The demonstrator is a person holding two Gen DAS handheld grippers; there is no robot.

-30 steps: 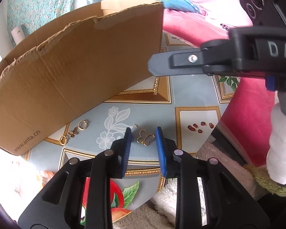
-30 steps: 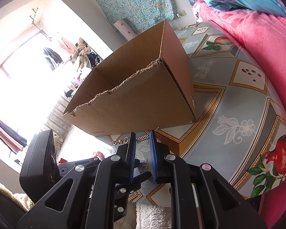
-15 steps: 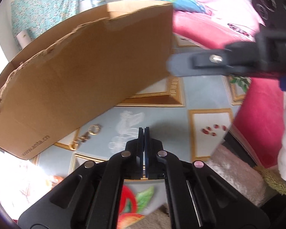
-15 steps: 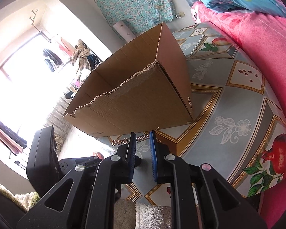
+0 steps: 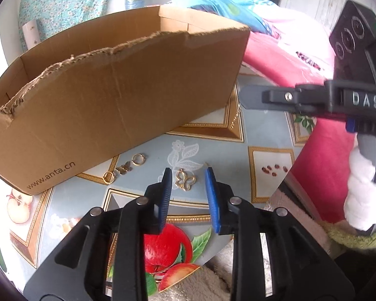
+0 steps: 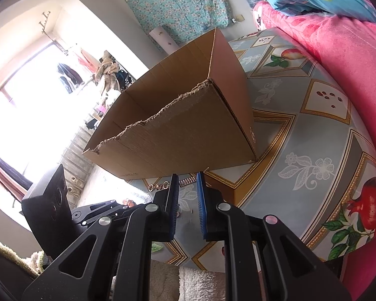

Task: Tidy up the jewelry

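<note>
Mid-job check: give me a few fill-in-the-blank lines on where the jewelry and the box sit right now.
1. The gold butterfly pendant lies on the ____, between the opening jaws of the left gripper.
2. The cardboard box has a ____ top edge.
3. The gold rings lie beside the box, not ____ it.

Missing words: tablecloth; torn; inside

My left hand-held gripper (image 5: 188, 179) pointed steeply downward, its jaws opening, blue pads (image 5: 211, 188) apart and pressing on nothing. My right hand-held gripper (image 6: 187, 185) sat angled downward with a narrow gap between its pads, nothing gripped. In the left view its handle was held by my white-sleeved hand (image 5: 363, 195).
</note>
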